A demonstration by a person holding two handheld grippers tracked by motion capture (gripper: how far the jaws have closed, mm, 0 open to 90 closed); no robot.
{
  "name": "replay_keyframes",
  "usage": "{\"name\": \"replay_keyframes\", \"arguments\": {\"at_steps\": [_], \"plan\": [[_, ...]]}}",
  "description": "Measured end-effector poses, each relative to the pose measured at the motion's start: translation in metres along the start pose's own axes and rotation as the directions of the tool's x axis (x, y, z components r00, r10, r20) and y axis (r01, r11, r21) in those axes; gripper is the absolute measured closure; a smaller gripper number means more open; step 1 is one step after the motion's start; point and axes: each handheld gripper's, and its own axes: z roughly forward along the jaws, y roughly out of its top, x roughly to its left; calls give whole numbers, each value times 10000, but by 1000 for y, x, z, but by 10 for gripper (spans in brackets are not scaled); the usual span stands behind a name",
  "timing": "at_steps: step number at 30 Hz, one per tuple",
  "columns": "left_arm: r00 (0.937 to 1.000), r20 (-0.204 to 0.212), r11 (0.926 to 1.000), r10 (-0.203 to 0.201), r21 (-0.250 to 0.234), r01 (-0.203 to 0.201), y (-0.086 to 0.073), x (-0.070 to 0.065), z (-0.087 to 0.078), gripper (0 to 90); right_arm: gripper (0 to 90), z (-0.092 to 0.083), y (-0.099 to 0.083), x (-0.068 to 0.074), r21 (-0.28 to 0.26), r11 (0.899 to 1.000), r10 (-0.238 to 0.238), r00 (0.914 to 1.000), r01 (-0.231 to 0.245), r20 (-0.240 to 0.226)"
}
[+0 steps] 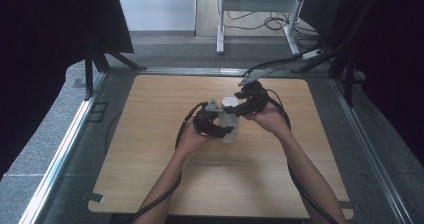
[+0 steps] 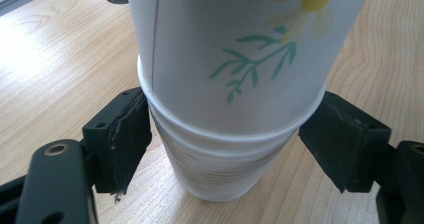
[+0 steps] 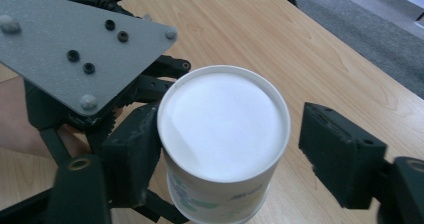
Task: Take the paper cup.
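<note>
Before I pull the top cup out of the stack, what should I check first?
1. Left tool holding the lower cup: ok, both pads meet it just under its rim.
2. Right tool gripping the top cup: not ok, one pad touches its side and the other stands apart from it.
3. Stack standing upright on the table: ok.
4. How tightly the top cup is wedged into the lower cup: cannot tell.
</note>
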Motion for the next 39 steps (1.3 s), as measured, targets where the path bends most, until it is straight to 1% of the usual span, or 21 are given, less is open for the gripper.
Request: {"name": "replay_keyframes", "arguments": {"at_steps": [1, 2, 9, 15, 20, 26, 29, 39], "plan": [[10000, -5, 10000, 10, 12, -10, 0, 0, 0, 210, 289, 0, 1, 0, 14, 10000, -51, 10000, 51, -20], [10000, -8, 10000, 32, 35, -32, 0, 0, 0, 211, 333, 0, 2, 1, 94, 9999, -115, 9999, 116, -115], [10000, -48, 10000, 69, 54, -69, 0, 0, -1, 213, 349, 0, 7, 5, 367, 9991, -207, 9998, 205, 49], [9999, -50, 9999, 101, 70, -101, 0, 0, -1, 215, 356, -4, 10, 5, 300, 9992, -260, 9996, 258, 55], [10000, -16, 10000, 60, 5, -60, -1, 0, -1, 215, 357, -11, 14, 6, 192, 9993, -327, 9994, 326, 55], [9999, 12, 9999, 124, 19, -124, -1, 1, -1, 215, 358, -19, 19, 6, 34, 9995, -324, 9995, 324, 46], [10000, 38, 10000, 65, 2, -65, -1, 1, -1, 214, 359, -23, 22, 6, -27, 9993, -368, 9993, 368, 57], [9997, 28, 9997, 226, -73, -226, -2, 1, -1, 212, 362, -35, 31, 8, -197, 9990, -399, 9992, 399, -11]]}}
